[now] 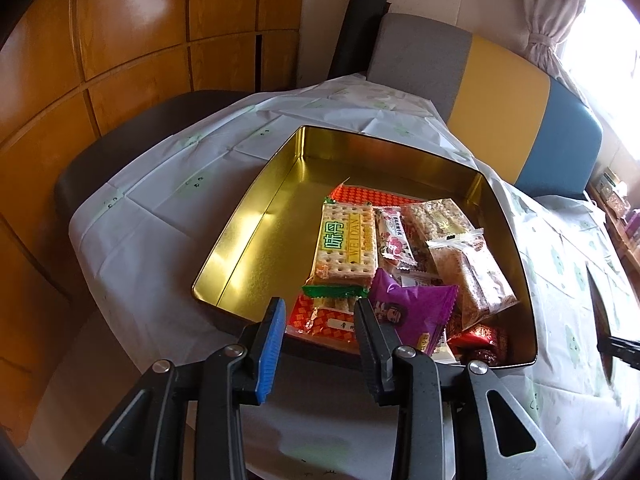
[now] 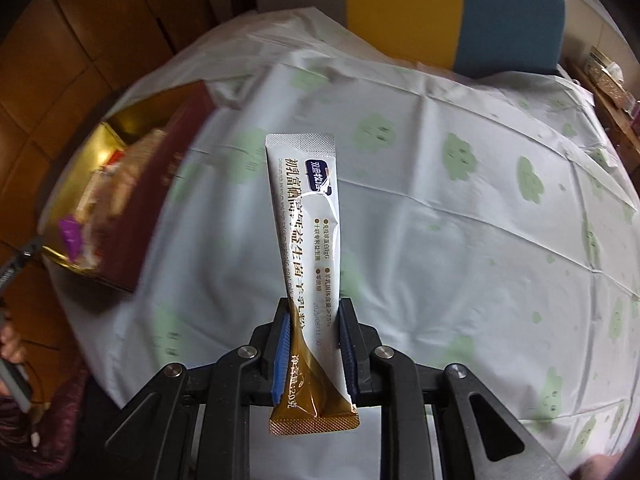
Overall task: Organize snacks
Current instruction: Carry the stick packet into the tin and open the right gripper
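Wood-panelled wall (image 1: 120, 40) at left. Left hand-held gripper (image 1: 320, 320) parted, gripping nothing, above near edge of gold tin (image 1: 256, 208) of snacks on cloth-covered bench (image 2: 460, 240). Right hand-held gripper (image 2: 314, 332) clamps upright sachet (image 2: 306, 216). Curtained window (image 1: 560, 20) at right.

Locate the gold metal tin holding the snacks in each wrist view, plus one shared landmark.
Left wrist: the gold metal tin fills the centre, just beyond the open left gripper.
Right wrist: the tin sits blurred at the left edge, left of the white stick sachet held in the right gripper.
Shared landmark: the yellow-and-blue chair back.
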A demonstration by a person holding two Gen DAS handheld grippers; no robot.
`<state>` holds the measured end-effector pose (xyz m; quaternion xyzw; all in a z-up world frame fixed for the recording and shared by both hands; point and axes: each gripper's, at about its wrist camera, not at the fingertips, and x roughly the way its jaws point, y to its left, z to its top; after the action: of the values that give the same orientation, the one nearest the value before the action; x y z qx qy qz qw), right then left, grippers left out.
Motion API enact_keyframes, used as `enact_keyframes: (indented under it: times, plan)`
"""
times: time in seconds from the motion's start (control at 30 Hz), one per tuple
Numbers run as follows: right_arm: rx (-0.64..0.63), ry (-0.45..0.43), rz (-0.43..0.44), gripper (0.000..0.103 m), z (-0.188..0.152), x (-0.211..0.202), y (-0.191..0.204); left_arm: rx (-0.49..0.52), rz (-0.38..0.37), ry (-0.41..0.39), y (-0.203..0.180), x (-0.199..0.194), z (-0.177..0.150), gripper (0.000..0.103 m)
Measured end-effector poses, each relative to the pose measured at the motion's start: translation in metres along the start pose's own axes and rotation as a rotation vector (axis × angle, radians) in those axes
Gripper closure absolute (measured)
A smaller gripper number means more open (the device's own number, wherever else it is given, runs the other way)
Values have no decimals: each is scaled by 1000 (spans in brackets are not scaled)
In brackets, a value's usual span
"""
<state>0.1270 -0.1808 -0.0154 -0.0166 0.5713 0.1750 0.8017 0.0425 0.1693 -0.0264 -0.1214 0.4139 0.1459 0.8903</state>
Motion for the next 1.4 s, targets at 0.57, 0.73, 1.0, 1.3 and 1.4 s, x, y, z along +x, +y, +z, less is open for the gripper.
enact_keyframes:
  times: [0.57,0.73,1.0,1.3,1.4]
  plan:
    - [38,-56,353,80,61,10,183,-20,59,-9,16,0,1,67]
    - [107,-12,380,75,86,43,208,-35,63,1,21,4,3,67]
    - [42,56,319,72,94,90,232,-45,72,11,25,10,3,67]
    - [-153,28,263,72,68,86,256,-39,86,11,24,11,2,67]
    - [-181,11,249,72,59,85,257,-37,89,4,23,8,2,67]
